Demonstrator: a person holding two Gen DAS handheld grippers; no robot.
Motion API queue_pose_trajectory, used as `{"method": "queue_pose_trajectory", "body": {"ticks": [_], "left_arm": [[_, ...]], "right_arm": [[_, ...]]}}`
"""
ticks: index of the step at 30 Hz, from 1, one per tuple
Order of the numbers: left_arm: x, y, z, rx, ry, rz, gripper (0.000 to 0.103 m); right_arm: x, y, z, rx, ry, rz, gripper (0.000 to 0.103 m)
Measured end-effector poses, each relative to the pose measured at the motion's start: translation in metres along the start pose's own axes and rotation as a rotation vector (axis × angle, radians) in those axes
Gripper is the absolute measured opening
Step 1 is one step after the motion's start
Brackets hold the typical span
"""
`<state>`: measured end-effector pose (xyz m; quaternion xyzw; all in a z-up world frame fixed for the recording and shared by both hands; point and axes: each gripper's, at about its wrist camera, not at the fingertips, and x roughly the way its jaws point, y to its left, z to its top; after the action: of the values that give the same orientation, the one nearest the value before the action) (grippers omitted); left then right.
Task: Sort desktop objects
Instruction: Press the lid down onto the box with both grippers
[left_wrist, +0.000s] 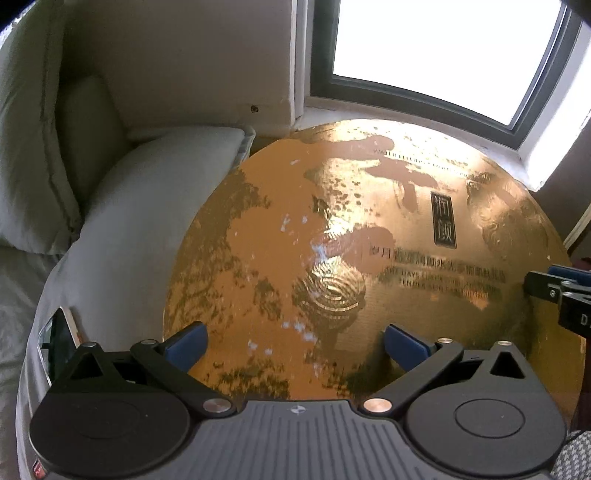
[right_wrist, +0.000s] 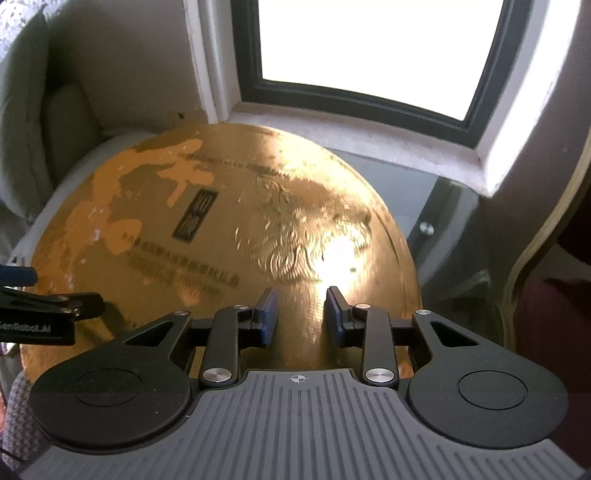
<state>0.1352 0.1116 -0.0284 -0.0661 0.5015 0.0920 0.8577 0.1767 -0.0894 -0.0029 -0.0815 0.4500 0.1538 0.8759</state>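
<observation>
Currently: left gripper (left_wrist: 295, 341) jaws wide apart, right gripper (right_wrist: 301, 314) jaws narrowly apart; both empty above gold box lid (left_wrist: 351, 240).

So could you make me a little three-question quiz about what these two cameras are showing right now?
1. True or false: the right gripper is clamped on an object.
2. Which gripper's jaws stand wider apart? A) left gripper B) right gripper C) both equal
3. Fill in: the big gold surface below both grippers has ____ characters printed in a dark rectangular label.

Key
1. False: its blue pads are apart, with only the gold surface seen between them.
2. A.
3. Chinese.
</observation>
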Motion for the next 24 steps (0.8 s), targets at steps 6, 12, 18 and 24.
{"method": "queue_pose_trajectory", "body": {"ticks": [6,12,18,24], "left_arm": [[-0.004,-0.004,-0.001,0.014,0.015,0.028,0.101],[-0.033,-0.006,-0.028,0.058,-0.019,0.026,0.102],[-0.055,-0.013,-0.070,0.085,-0.005,0.026,0.102],[-0.053,-0.030,-0.094,0.145,0.024,0.043,0.102]], "right_arm": [[0.005,0.001,0.008,0.016,0.022,0.002,0.037],[-0.033,0.000,-0.009,0.047,-0.006,0.052,0.042],[-0.074,0.018,-0.058,0.010,0.014,0.167,0.046],[-0.079,0.031,-0.099,-0.017,0.073,0.167,0.035]]}}
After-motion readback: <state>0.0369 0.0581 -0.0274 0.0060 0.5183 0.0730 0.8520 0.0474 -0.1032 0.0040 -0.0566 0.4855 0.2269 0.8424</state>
